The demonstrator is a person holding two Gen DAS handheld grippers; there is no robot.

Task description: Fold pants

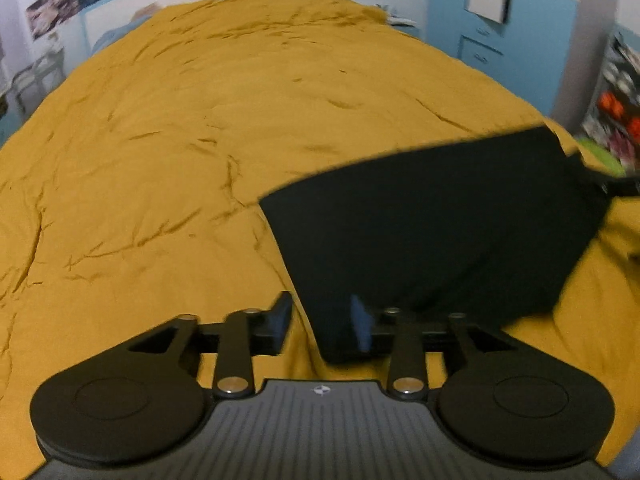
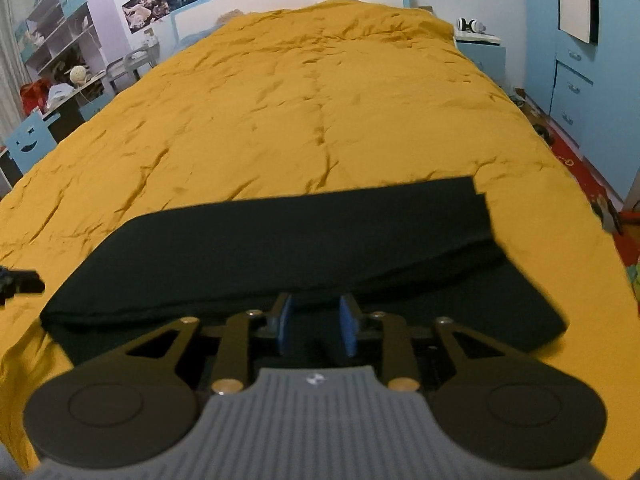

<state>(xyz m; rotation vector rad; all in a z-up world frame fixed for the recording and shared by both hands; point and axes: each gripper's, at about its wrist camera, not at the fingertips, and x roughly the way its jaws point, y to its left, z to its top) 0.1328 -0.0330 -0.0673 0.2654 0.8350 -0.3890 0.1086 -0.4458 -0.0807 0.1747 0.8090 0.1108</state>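
The black fabric pants (image 2: pixel 288 240) lie folded on the mustard-yellow quilted bedspread (image 2: pixel 304 112), near the foot of the bed. In the right wrist view an upper layer lies over a wider lower layer, with straight edges and square corners. In the left wrist view the pants (image 1: pixel 432 232) appear blurred.
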